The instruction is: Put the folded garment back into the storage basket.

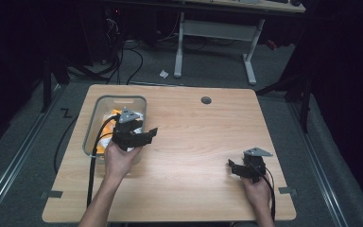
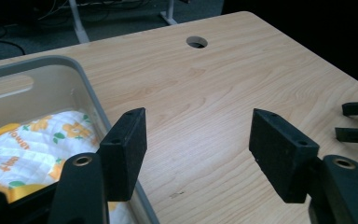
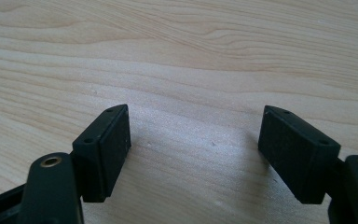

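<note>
**Ana:** Nearest the lens, the left claw (image 2: 198,154) has its jaws well apart with nothing between them. One pad hangs over the rim of the grey bin (image 2: 91,88); the other is out over bare bench (image 2: 205,93).

**Ben:** And the thing it's working with?

**Ana:** The flower-print packet (image 2: 32,142), white with orange and yellow, lies inside the bin, down and to the bin side of that claw, below the near pad. It isn't touched.

**Ben:** So how would you do the pick well?

**Ana:** I'd judge the claw needs to swing fully over the bin first, so that both pads clear the wall, then drop straight down and close across a narrow fold of the packet. It looks soft, so a pinch near an edge may let it sag or slip. Catching the rim with one pad is the main risk.

**Ben:** Pose of that hand?

**Ana:** From the high view, the left forearm reaches forward to the bin's near corner, the left claw (image 1: 142,137) angled across toward the bench's middle.

**Ben:** And the other?

**Ana:** Well off to the far side, the right claw (image 1: 236,168) rests low near the bench's front edge, and its jaws are also apart over bare wood, holding nothing.
</note>
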